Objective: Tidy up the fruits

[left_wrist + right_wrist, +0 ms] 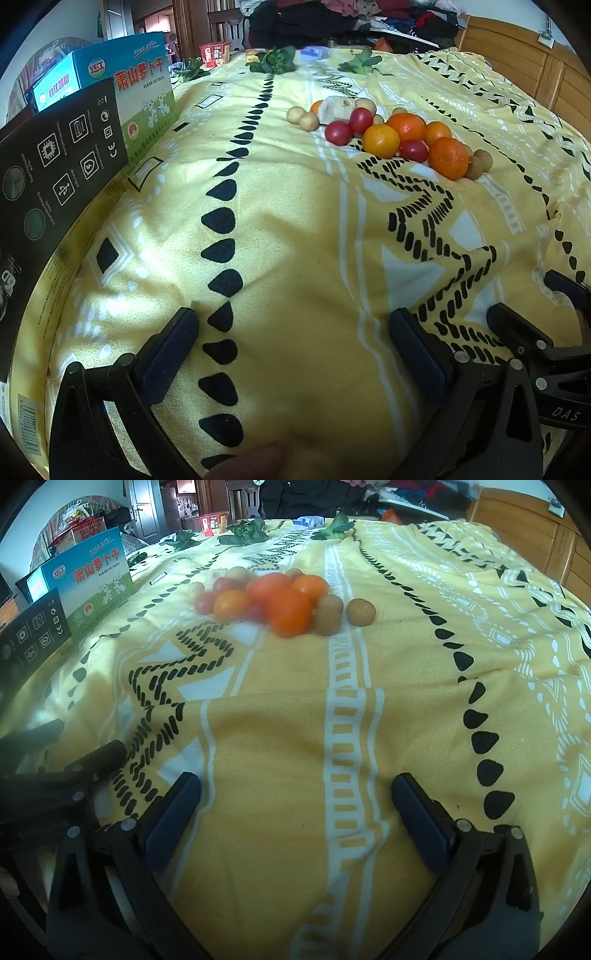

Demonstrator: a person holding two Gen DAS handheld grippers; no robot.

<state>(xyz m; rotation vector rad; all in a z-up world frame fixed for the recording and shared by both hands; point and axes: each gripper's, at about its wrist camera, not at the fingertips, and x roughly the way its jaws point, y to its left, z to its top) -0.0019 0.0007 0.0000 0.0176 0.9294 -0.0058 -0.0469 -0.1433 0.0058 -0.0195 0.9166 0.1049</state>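
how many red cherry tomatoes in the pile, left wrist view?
3: cherry tomato at pile's left front, one just behind it, one between the front oranges. More may be hidden.

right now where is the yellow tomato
In the left wrist view the yellow tomato lies right of centre at the pile's near edge on the yellow blanket, between two red tomatoes.

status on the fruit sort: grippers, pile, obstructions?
Left gripper open, empty. Right gripper open, empty. Fruit pile untouched, bunched on the yellow blanket ahead. Path looks clear; boxes off left.
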